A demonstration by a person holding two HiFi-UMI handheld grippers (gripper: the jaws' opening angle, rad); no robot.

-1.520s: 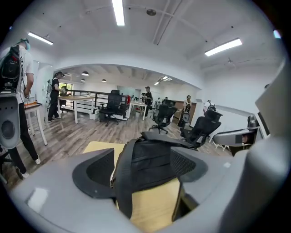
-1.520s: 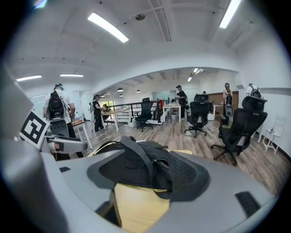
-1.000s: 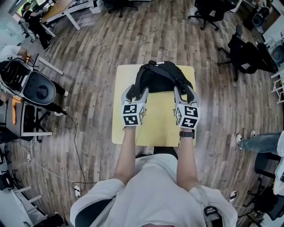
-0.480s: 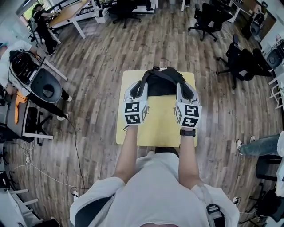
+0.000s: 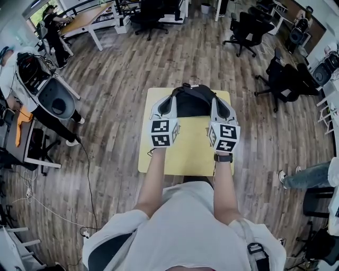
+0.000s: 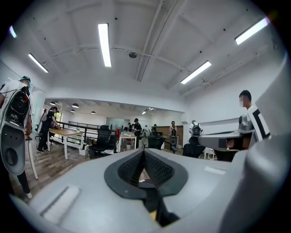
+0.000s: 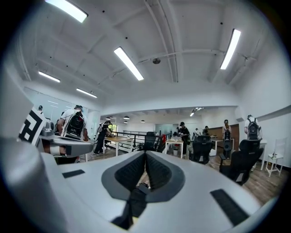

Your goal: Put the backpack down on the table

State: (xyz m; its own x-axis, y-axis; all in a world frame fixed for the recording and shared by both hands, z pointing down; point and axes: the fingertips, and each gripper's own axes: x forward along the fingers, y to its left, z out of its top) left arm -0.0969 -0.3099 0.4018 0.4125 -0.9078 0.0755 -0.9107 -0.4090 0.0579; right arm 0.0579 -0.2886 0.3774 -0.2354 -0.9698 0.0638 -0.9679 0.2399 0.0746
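Head view: black backpack (image 5: 193, 101) sits over the 12 o'clock end of the yellow table (image 5: 185, 156), bunched up between the two grippers. The left gripper (image 5: 168, 105) is at the bag's 9 o'clock side and the right gripper (image 5: 221, 107) at its 3 o'clock side. Both are held level and point toward 12, away from the person's body. Left gripper view: the jaws are pressed together on the left strap (image 6: 152, 200), a black band that drops out from between the pads toward 6 o'clock. Right gripper view: the jaws are likewise clamped on the right strap (image 7: 132, 200), which trails out toward 7 o'clock. The bag is held by these two straps. Whether its base touches the tabletop cannot be made out from above. Wood floor (image 5: 116, 106) lies all round the table. Black office chairs (image 5: 246, 29) stand at 1 to 2 o'clock. A bystander (image 5: 53, 24) stands beside a desk (image 5: 85, 15) at 10 to 11 o'clock.
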